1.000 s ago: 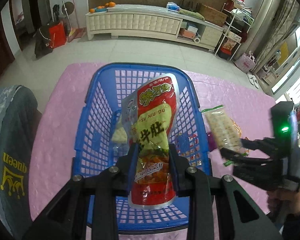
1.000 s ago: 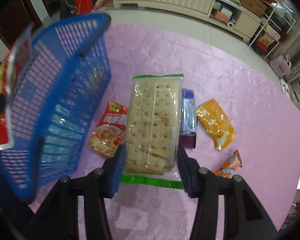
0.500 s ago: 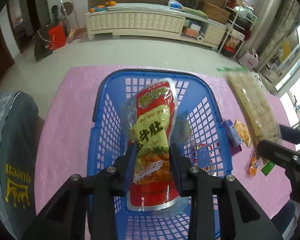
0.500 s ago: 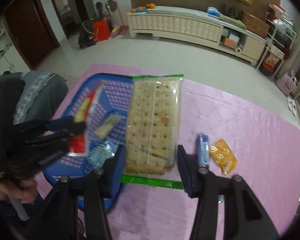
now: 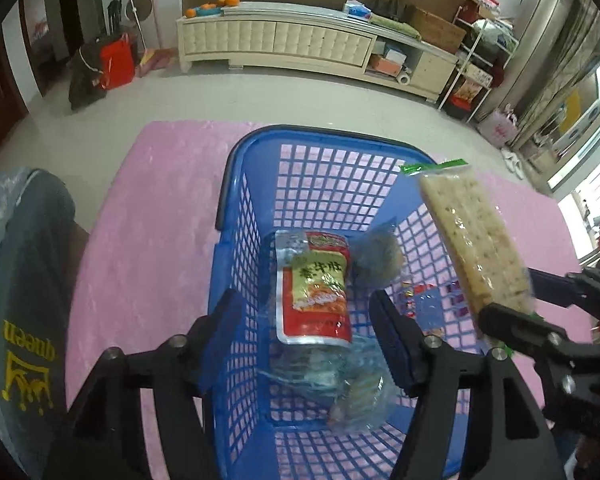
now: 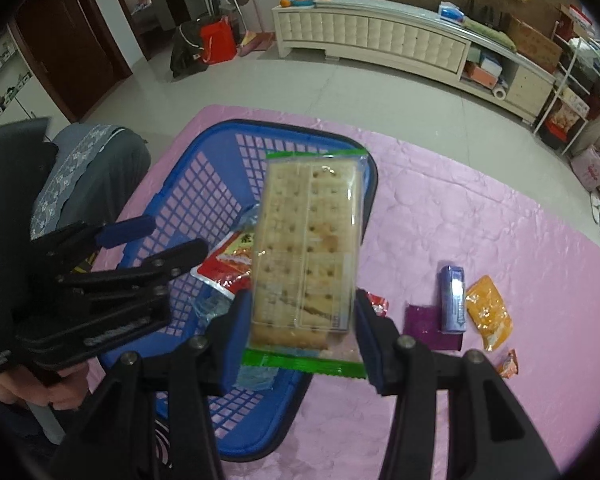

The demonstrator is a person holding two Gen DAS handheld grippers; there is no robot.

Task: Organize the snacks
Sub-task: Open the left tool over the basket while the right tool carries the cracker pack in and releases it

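Observation:
A blue plastic basket [image 5: 244,216] stands on the pink tablecloth; it also shows in the right wrist view [image 6: 188,200]. A red and yellow snack pouch [image 5: 314,292] lies inside it on clear-wrapped packets [image 5: 340,384]. My left gripper [image 5: 306,340] is open and empty above the basket. My right gripper [image 6: 300,320] is shut on a clear pack of crackers [image 6: 308,252] with a green seal, held over the basket's right rim; the pack also shows in the left wrist view [image 5: 472,244].
On the cloth right of the basket lie a blue packet [image 6: 452,300], a purple packet [image 6: 428,326], an orange pouch [image 6: 490,312], a small orange packet [image 6: 508,364] and a red packet [image 6: 378,304]. A grey-covered chair [image 5: 24,300] stands at the left.
My left gripper opened and the red pouch dropped into the basket. My right gripper carried the cracker pack left to the basket.

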